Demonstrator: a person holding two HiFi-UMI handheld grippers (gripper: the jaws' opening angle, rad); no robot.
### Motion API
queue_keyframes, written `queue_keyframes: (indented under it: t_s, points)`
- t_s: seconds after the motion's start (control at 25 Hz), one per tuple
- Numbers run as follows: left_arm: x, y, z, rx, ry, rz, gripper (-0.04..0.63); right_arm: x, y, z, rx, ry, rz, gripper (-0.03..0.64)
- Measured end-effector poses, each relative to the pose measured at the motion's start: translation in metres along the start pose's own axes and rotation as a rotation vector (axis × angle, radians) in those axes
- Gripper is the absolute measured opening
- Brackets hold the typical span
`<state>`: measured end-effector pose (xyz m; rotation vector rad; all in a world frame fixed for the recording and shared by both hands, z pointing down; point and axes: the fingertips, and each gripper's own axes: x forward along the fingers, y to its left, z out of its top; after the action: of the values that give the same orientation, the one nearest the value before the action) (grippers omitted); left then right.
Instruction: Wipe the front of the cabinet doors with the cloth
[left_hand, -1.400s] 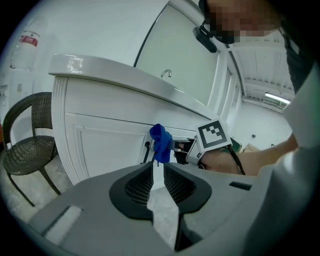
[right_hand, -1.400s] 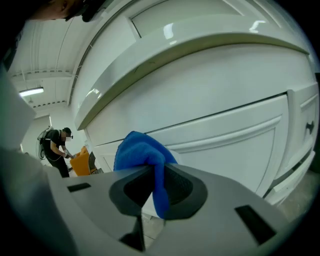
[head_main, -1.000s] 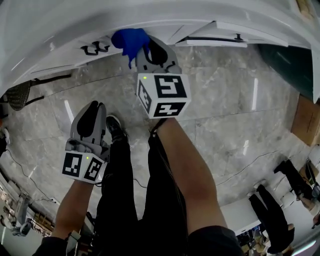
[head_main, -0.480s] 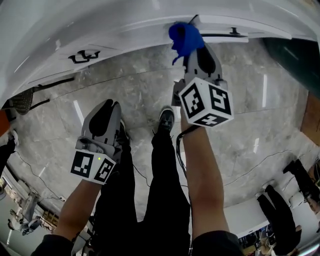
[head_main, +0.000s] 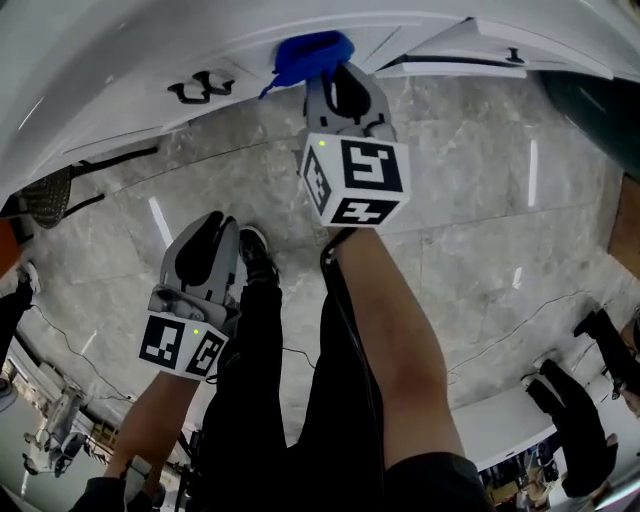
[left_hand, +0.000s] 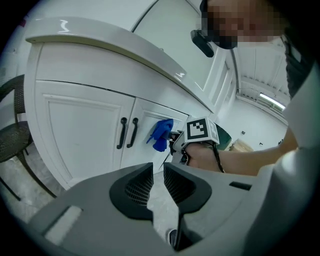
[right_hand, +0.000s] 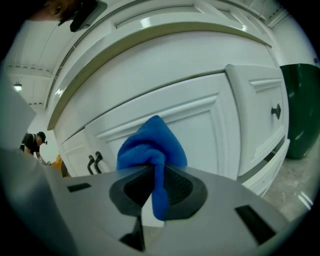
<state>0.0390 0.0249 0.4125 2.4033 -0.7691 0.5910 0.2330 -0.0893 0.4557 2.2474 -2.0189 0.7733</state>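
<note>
The right claw (head_main: 336, 72) pinches the bunched blue cloth (head_main: 312, 52), which juts straight ahead of it at the white cabinet door (right_hand: 210, 125), just right of the black handles (head_main: 198, 88), while the left claw (head_main: 208, 222) hangs nearer, slightly spread and empty.

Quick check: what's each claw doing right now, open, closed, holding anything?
Left claw: slightly open, nothing between the jaws.
Right claw: closed on the blue cloth.
</note>
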Motion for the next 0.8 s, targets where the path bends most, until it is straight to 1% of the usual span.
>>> queue_keyframes:
  t_s: [0.2, 0.32, 0.4, 0.52, 0.64, 0.8]
  points:
    - [-0.021, 0.032, -0.007, -0.018, -0.005, 0.029, 0.067, 0.016, 0.063, -0.028, -0.005, 0.029, 0.088, 0.043]
    - [-0.031, 0.032, -0.009, -0.021, -0.003, 0.038, 0.067, 0.013, 0.089, -0.029, -0.037, 0.029, 0.133, 0.041]
    - [-0.033, 0.029, -0.012, -0.023, 0.001, 0.04, 0.067, 0.013, 0.096, -0.031, -0.04, 0.037, 0.154, 0.043]
    - [-0.03, 0.021, -0.015, -0.024, 0.008, 0.044, 0.067, 0.018, 0.088, -0.035, -0.019, 0.063, 0.178, 0.042]
    - [-0.02, 0.012, -0.016, -0.022, 0.01, 0.047, 0.067, 0.021, 0.069, -0.032, -0.038, 0.078, 0.182, 0.041]
    - [0.0, -0.006, -0.015, -0.02, 0.004, 0.045, 0.067, 0.013, 0.029, -0.026, -0.052, 0.078, 0.151, 0.041]
